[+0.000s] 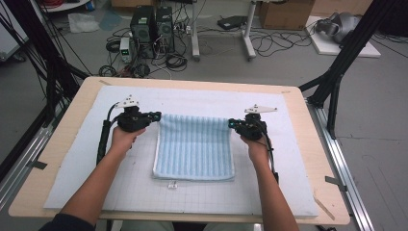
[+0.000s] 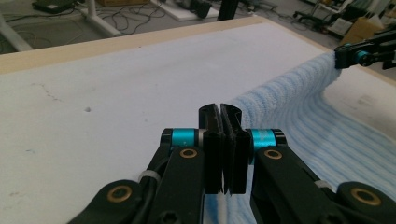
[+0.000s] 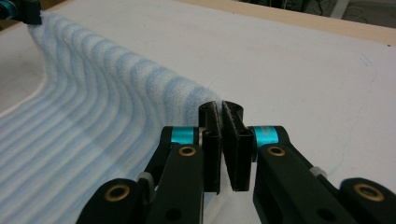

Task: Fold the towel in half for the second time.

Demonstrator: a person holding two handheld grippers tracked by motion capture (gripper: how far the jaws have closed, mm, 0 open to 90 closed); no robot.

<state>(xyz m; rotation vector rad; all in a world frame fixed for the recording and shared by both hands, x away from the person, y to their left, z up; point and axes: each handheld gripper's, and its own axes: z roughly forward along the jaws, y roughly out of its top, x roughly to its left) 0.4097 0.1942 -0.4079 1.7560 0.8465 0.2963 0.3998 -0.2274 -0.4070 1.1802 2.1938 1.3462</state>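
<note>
White matting point(image 1: 72, 159) covered the wooden table point(image 1: 57, 130), and on it I had the striped blue towel point(image 1: 195, 149) lying between both grippers, its near edge flat toward me and its far edge raised off the mat. I saw the left gripper point(image 1: 156, 116) clamped on the far-left corner and the right gripper point(image 1: 232, 123) clamped on the far-right corner, jaws pressed together on cloth in both gripper views. That held edge ran straight across from hand to hand, each equally near its corner, so I judged the next move hinged on carrying this edge toward me over the near edge.
</note>
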